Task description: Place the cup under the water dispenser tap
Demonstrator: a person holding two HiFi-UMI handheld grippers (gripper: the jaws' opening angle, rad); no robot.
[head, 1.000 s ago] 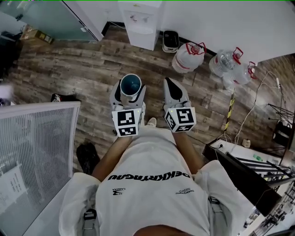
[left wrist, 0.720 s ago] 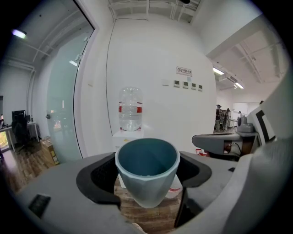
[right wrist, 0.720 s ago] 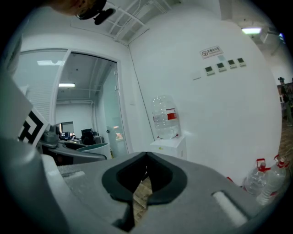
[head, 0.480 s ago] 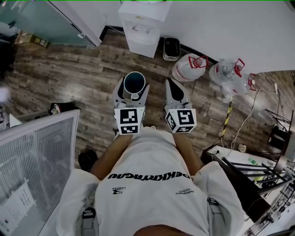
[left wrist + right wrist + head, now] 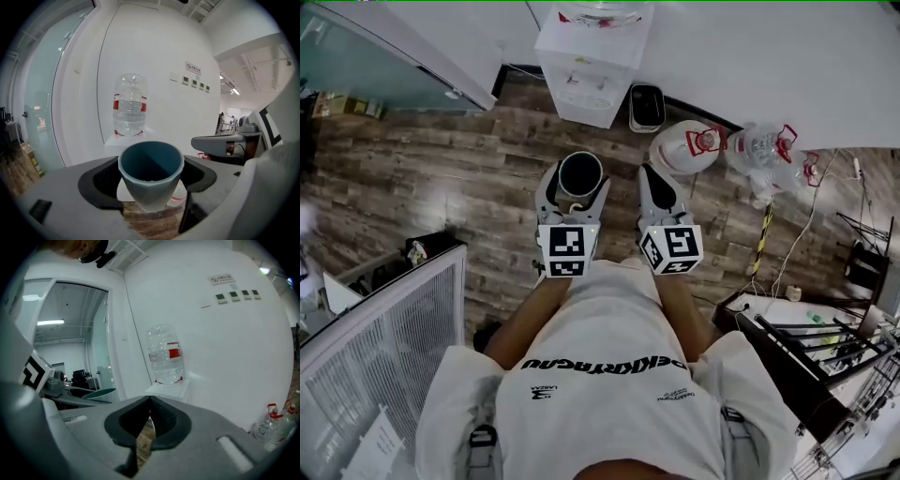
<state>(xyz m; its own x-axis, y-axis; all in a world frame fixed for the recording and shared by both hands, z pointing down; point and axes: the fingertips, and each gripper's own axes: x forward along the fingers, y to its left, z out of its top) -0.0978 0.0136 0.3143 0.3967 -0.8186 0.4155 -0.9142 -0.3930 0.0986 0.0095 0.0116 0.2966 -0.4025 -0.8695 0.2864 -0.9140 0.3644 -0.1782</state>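
A teal cup (image 5: 579, 175) stands upright between the jaws of my left gripper (image 5: 577, 178), which is shut on it; the left gripper view shows the empty cup (image 5: 151, 173) held at its sides. The white water dispenser (image 5: 592, 66) stands against the wall straight ahead, with a clear bottle (image 5: 130, 105) on top; its tap area is hidden behind the cup in the left gripper view. My right gripper (image 5: 653, 183) is beside the left one, shut with nothing in it (image 5: 149, 420). The dispenser (image 5: 167, 380) also shows in the right gripper view.
Several large water jugs (image 5: 689, 147) lie on the wooden floor right of the dispenser, next to a small black bin (image 5: 646, 106). A glass partition (image 5: 384, 56) runs at the left. A white mesh panel (image 5: 384, 347) is at lower left, black racks (image 5: 811, 352) at lower right.
The person has walked closer to the dispenser; it now sits larger and nearer ahead of both grippers. The left gripper still holds the cup upright; the right stays shut.
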